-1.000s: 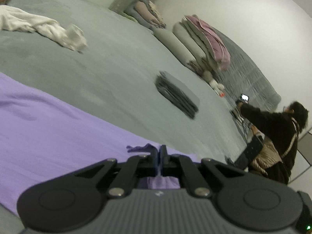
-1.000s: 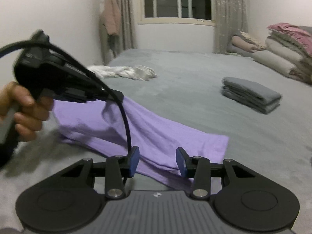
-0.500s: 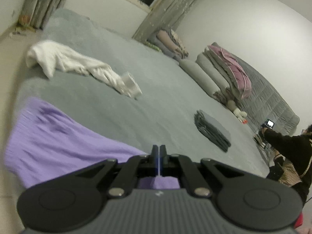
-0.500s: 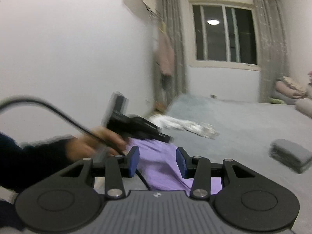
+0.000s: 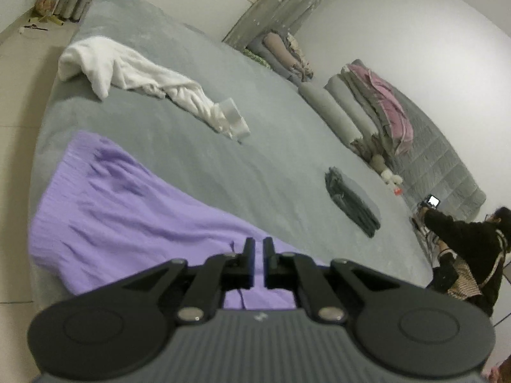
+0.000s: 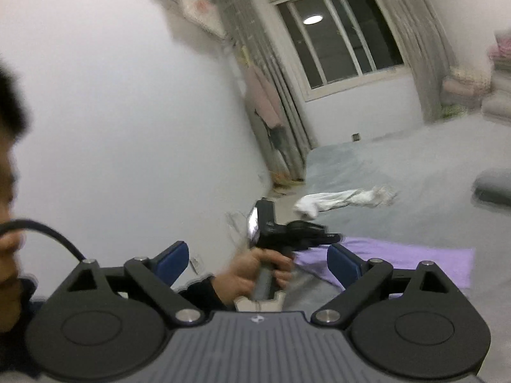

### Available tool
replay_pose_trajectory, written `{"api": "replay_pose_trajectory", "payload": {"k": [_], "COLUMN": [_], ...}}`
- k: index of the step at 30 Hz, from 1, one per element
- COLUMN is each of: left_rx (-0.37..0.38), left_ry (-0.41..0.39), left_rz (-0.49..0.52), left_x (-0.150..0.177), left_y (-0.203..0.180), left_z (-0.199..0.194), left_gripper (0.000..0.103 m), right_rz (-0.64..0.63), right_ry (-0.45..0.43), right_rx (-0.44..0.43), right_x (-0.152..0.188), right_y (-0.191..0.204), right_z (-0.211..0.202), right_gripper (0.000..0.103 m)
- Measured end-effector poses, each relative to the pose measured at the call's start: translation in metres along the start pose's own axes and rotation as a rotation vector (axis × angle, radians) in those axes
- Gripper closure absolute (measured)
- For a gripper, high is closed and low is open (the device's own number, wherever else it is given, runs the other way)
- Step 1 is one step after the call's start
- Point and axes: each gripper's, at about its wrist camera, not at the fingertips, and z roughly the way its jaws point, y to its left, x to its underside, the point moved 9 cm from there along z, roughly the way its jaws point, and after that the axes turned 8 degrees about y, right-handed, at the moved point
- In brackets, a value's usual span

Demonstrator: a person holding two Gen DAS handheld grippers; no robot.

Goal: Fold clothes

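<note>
The purple cloth (image 5: pixel 127 210) looks soft and ribbed. The grey bed cover (image 5: pixel 198 146) is fuzzy and matt. The white garment (image 5: pixel 137 73) is crinkled cloth. The left gripper (image 5: pixel 258 263) is matt black plastic with shiny metal pins.

Garment (image 5: pixel 121 217) on bed (image 5: pixel 191 146), shirt (image 5: pixel 143 79) behind

**Right-hand view: open jaws, other tool ahead**

The right hand-held gripper (image 6: pixel 257 257) has its blue-padded jaws wide apart, holding nothing. Between them, farther off, a hand (image 6: pixel 255 274) grips the left hand-held gripper (image 6: pixel 338 238), whose tip sits over the edge of a purple garment (image 6: pixel 399 260) spread on the grey bed (image 6: pixel 431 191). A crumpled white garment (image 6: pixel 345 199) lies beyond, well apart. The picture is blurred.
</note>
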Motion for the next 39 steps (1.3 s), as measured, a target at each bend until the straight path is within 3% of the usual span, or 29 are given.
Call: {"api": "replay_pose_trajectory", "payload": {"k": [2, 5, 7, 11, 15, 17, 19, 21, 26, 27, 28, 29, 39], "left_rx": [-0.009, -0.039, -0.049, -0.07, -0.096, -0.115, -0.131, -0.135, -0.111, -0.104, -0.097, -0.09, 0.03], "left_ry": [0.025, 0.055, 0.057, 0.059, 0.039, 0.022, 0.009, 0.004, 0.003, 0.002, 0.004, 0.007, 0.041], "left_rz": [-0.003, 0.002, 0.01, 0.03, -0.008, -0.011, 0.0, -0.001, -0.031, -0.033, -0.037, -0.044, -0.14], "left_x": [0.009, 0.018, 0.021, 0.023, 0.021, 0.02, 0.02, 0.019, 0.018, 0.018, 0.018, 0.017, 0.024], "left_y": [0.0, 0.001, -0.001, -0.006, -0.003, -0.002, -0.001, 0.001, 0.007, 0.008, 0.008, 0.009, 0.002], "left_z": [0.014, 0.032, 0.038, 0.049, 0.046, 0.039, 0.036, 0.034, 0.028, 0.027, 0.026, 0.027, 0.02], "left_gripper": [0.089, 0.085, 0.082, 0.073, 0.074, 0.074, 0.074, 0.073, 0.073, 0.072, 0.071, 0.07, 0.063], "right_rz": [-0.031, -0.125, -0.151, -0.092, -0.034, -0.11, -0.178, -0.222, -0.364, -0.384, -0.395, -0.386, -0.165], "right_ry": [-0.027, 0.015, 0.044, 0.086, 0.181, 0.224, 0.276, 0.313, 0.368, 0.383, 0.395, 0.395, 0.293], "right_rx": [0.073, 0.283, 0.332, 0.318, 0.3, 0.349, 0.38, 0.386, 0.394, 0.405, 0.419, 0.438, 0.382], "right_x": [0.008, 0.016, 0.02, 0.021, 0.028, 0.041, 0.052, 0.061, 0.067, 0.069, 0.069, 0.068, 0.045], "right_y": [-0.028, -0.076, -0.102, -0.146, -0.177, -0.181, -0.186, -0.188, -0.177, -0.178, -0.18, -0.184, -0.195], "right_z": [0.037, 0.091, 0.116, 0.149, 0.178, 0.183, 0.195, 0.21, 0.243, 0.25, 0.255, 0.257, 0.248], "right_gripper": [0.009, 0.009, 0.009, 0.009, 0.01, 0.011, 0.033, 0.049, 0.056, 0.067, 0.087, 0.096, 0.097]}}
